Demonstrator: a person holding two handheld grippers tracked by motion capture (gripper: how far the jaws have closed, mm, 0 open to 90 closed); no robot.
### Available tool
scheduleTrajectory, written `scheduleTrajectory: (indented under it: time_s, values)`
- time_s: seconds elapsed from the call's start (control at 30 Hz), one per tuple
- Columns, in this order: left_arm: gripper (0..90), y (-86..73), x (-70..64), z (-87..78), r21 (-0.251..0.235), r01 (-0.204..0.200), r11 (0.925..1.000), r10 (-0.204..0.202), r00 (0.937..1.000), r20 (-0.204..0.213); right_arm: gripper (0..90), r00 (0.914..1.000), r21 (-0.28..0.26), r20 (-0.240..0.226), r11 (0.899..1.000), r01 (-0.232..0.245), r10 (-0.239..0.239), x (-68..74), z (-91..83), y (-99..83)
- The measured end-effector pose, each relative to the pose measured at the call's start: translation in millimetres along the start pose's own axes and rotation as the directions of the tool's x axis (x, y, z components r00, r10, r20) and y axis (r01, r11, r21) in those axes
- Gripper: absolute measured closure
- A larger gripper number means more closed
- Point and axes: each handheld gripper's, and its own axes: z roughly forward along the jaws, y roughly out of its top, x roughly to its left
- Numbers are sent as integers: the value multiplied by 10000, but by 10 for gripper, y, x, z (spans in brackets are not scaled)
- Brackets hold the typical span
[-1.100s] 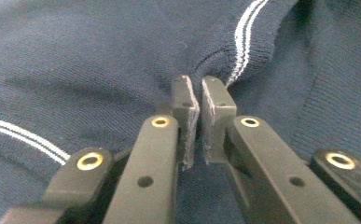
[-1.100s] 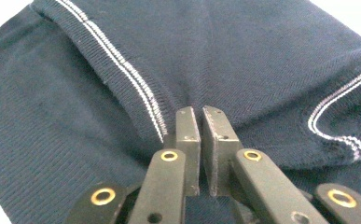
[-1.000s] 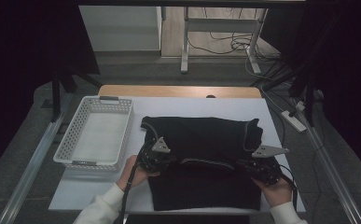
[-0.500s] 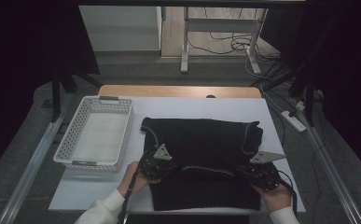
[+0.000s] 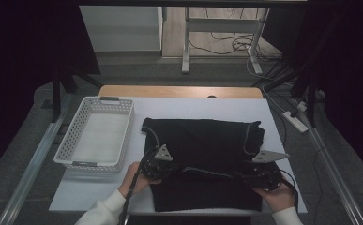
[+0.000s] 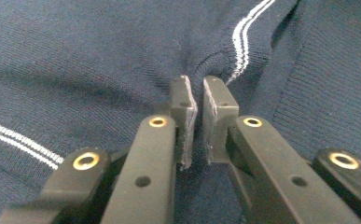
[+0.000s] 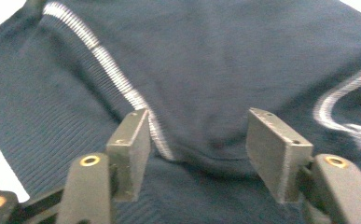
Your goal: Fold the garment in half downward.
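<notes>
You are midway through folding the dark knit sweater, which lies spread on the white table, toward the 6 o'clock side of it, with the white basket just off its 9 o'clock edge. Both grippers sit on a crease that runs across the garment from side to side, so the step in hand looks like taking hold of that fold line before carrying it over.

Your left gripper has its jaws drawn nearly together, with only a thin slit between the pads. A pucker of navy knit bunches at the tips, just beside the double white stripe at 1 o'clock. I cannot tell whether cloth is truly pinched in that slit or merely pressed under it. In the high view this gripper sits at the sweater's 8 o'clock side.

Your right gripper stands wide apart, its pads straddling a low ridge of fabric and gripping nothing. The left pad touches or lies just over a white stripe. In the high view it rests near the sweater's 4 o'clock corner.

Next, as I judge it, you need to close the right jaws on that ridge, confirm the left has cloth, then lift both hands evenly so the fold stays straight
</notes>
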Motion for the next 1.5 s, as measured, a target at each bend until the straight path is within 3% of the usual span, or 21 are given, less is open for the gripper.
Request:
scheduleTrajectory:
  time_s: [0.17, 0.33, 0.43, 0.47, 0.57, 0.7, 0.83, 0.97, 1.2, 1.5]
  values:
    - [823, 1, -3, 5, 21, -10, 10000, 10, 10000, 0, 327, 9989, 725, -202, 9964, 433, -420, 71, 211, -2]
    - [825, 5, -4, 0, -4, 0, 10000, 0, 10000, -7, 308, 9984, 1343, 34, 9894, 556, -565, -15, 380, -42]
    - [825, 5, -1, 2, -1, 6, 10000, -6, 10000, 6, 351, 9984, 1490, 125, 9874, 532, -557, -60, 429, -62]
    - [825, 4, -1, 3, 5, -5, 10000, 5, 10000, 9, 503, 9988, 1423, -60, 9886, 496, -493, -91, 446, -60]
    - [825, 5, -2, 1, -9, -2, 10000, 2, 10000, 9, 686, 9971, 1414, 126, 9873, 728, -754, -89, 437, -55]
    - [825, 7, -10, -12, -21, -18, 10000, 18, 10000, 4, 742, 9970, 1415, 207, 9874, 711, -748, -88, 383, -54]
    - [826, 8, -19, -40, -97, -2, 10000, 2, 10000, 31, 745, 9947, 1013, 314, 9904, 946, -982, 17, 173, -45]
    - [826, -5, -66, -53, -122, -58, 9999, 60, 9999, 139, 745, 9962, 807, 192, 9933, 828, -846, 77, 28, -70]
    - [826, -76, -121, -107, -202, 116, 9997, -108, 9992, 389, 745, 9960, 844, -12, 9924, 896, -899, 151, -19, -97]
    - [825, -124, -256, -104, -116, -139, 9998, 146, 9980, 612, 745, 9966, 762, -119, 9937, 820, -814, 216, -153, -183]
